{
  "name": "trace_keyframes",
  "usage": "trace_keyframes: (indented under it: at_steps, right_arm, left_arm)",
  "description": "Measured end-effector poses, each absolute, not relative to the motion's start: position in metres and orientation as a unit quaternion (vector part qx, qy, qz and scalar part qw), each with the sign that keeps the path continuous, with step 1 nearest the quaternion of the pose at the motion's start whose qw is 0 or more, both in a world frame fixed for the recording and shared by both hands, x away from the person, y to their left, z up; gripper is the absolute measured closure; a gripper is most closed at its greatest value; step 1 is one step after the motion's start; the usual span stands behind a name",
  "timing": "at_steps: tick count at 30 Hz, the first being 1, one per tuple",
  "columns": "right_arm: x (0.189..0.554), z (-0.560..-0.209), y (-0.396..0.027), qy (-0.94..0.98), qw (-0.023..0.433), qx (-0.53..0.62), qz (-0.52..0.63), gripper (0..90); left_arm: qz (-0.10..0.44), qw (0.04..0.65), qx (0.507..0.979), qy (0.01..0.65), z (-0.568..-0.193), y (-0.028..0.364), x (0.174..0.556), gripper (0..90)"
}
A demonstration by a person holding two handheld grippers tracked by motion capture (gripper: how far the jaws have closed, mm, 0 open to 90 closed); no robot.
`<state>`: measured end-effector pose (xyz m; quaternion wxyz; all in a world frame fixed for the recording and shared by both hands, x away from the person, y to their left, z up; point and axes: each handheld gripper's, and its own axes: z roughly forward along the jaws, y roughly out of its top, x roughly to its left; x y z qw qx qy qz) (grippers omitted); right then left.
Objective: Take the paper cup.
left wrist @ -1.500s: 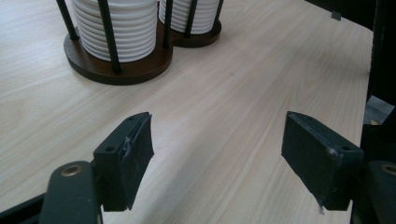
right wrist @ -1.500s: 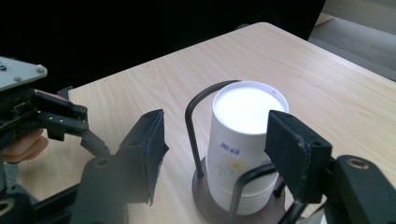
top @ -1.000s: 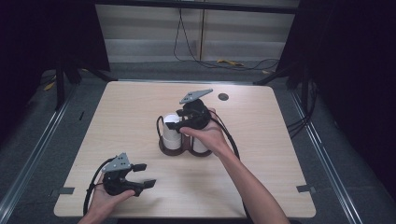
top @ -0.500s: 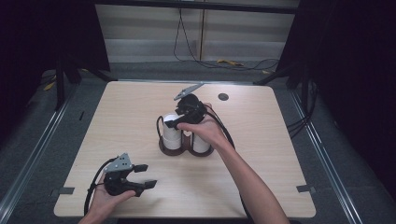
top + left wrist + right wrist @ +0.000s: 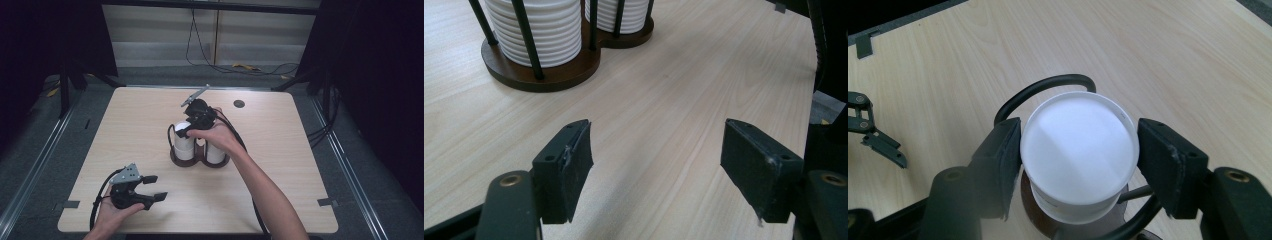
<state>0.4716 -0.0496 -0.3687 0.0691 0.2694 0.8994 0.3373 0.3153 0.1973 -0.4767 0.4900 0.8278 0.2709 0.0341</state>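
Here's the square pale-wood desk [image 5: 280,190], wide and bare around the middle, dark floor and black drapes all round it. A small dark round disc [image 5: 239,104] sits on it at the far right, well apart from the work. Centre desk stands the dark-brown wooden two-ring holder [image 5: 181,161] with thin black upright rods, a stack of white ribbed paper cups in each ring. The right tool [image 5: 184,131] is over the left stack, and its jaws have just been closing: in the right gripper view the black pads sit tight against both sides of the top white cup [image 5: 1079,150], clamped on it, the cup partly above the holder's black loop. That view shows a faint small mark on the cup's rim, too tiny to read. Near left, the left tool [image 5: 154,187] rests low by the desk's near edge, jaws apart, nothing between them; the left gripper view looks across open wood to the holder's base, rods standing in front of the ribbed stacks.
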Motion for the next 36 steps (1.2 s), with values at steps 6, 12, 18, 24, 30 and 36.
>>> trace_keyframes:
  at_steps: [6,12,18,24,30,36]
  right_arm:
    - [0.475,-0.368,-0.047,0.902,0.066,0.269,0.330,32.7]
    - [0.479,-0.371,-0.043,0.912,0.053,0.270,0.304,31.7]
    - [0.481,-0.376,-0.041,0.916,0.040,0.274,0.291,32.8]
    - [0.482,-0.378,-0.040,0.919,0.037,0.274,0.283,32.7]
    - [0.482,-0.378,-0.039,0.921,0.038,0.273,0.276,33.2]
    - [0.482,-0.375,-0.037,0.924,0.046,0.267,0.269,34.1]
  left_arm:
    - [0.035,0.486,0.830,0.272,-0.477,0.198,0.317,28.3]
    - [0.034,0.487,0.830,0.271,-0.478,0.198,0.317,28.3]
    - [0.040,0.484,0.829,0.277,-0.478,0.199,0.318,28.3]
    - [0.041,0.482,0.830,0.278,-0.478,0.199,0.318,28.3]
    - [0.039,0.482,0.830,0.278,-0.478,0.199,0.319,28.3]
    - [0.040,0.481,0.831,0.277,-0.478,0.199,0.319,28.3]
